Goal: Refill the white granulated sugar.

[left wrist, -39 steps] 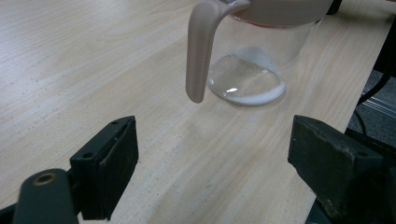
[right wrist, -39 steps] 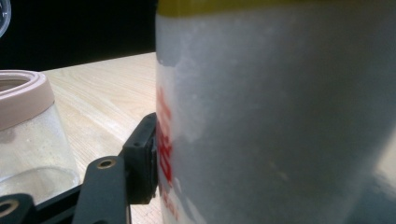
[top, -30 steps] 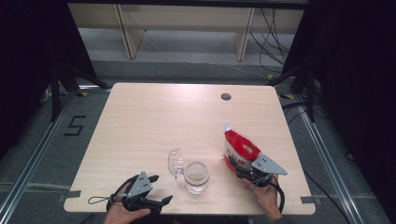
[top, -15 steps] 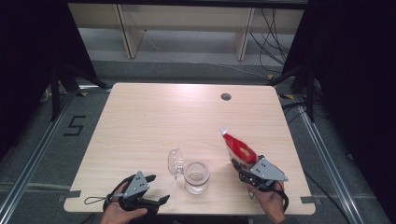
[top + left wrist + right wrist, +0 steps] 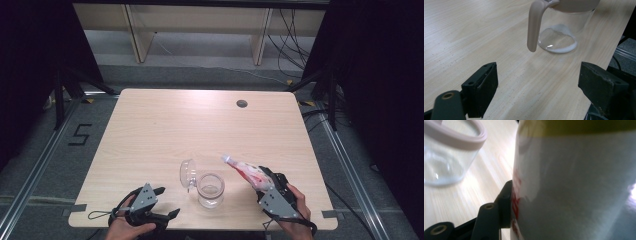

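Pouch (image 5: 243, 168): red-and-white bag, clamped in the right gripper (image 5: 260, 181), tilted with its tip toward the glass jar (image 5: 210, 190)
Glass jar: upright near the table's (image 5: 200, 125) front edge, hinged lid (image 5: 187, 173) open beside it
Left gripper (image 5: 167, 202): jaws apart, holding nothing, resting left of the jar

Grey floor (image 5: 200, 60) — wooden shelving (image 5: 200, 15) behind

Pale wooden table (image 5: 165, 130) with clear glass jar (image 5: 210, 190), hinged lid open.
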Action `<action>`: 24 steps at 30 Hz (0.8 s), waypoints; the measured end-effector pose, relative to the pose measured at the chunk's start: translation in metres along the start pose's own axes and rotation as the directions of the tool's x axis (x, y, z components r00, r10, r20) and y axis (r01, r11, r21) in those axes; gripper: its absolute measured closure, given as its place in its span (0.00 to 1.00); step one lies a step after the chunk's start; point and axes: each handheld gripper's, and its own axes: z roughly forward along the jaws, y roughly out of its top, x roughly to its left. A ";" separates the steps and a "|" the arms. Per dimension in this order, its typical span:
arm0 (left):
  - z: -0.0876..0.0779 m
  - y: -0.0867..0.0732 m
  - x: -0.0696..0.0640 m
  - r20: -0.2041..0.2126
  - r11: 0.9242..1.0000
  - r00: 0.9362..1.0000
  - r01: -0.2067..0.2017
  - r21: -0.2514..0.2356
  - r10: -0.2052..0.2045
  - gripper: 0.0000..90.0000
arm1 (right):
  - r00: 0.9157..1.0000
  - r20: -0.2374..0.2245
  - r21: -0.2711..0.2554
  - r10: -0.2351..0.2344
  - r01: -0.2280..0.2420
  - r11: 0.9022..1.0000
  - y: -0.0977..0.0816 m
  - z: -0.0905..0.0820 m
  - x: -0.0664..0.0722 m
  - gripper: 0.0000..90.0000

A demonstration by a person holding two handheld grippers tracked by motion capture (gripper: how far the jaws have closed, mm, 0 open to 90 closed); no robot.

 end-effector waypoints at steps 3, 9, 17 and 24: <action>0.000 0.000 -0.001 0.003 1.000 1.000 0.001 0.000 -0.001 0.18 | 0.998 0.011 0.015 -0.066 0.066 0.998 0.004 -0.002 0.004 0.54; 0.001 -0.001 0.000 -0.001 1.000 1.000 -0.021 0.014 0.021 0.18 | 0.973 0.036 0.056 -0.227 0.224 0.973 0.013 -0.008 0.012 0.54; 0.001 -0.001 0.000 0.004 1.000 1.000 -0.005 0.011 0.005 0.18 | 0.924 0.065 0.084 -0.378 0.372 0.924 0.015 -0.007 0.018 0.54; 0.002 -0.001 -0.001 0.004 1.000 1.000 -0.009 0.012 0.009 0.18 | 0.868 0.082 0.128 -0.489 0.478 0.869 0.019 -0.008 0.027 0.54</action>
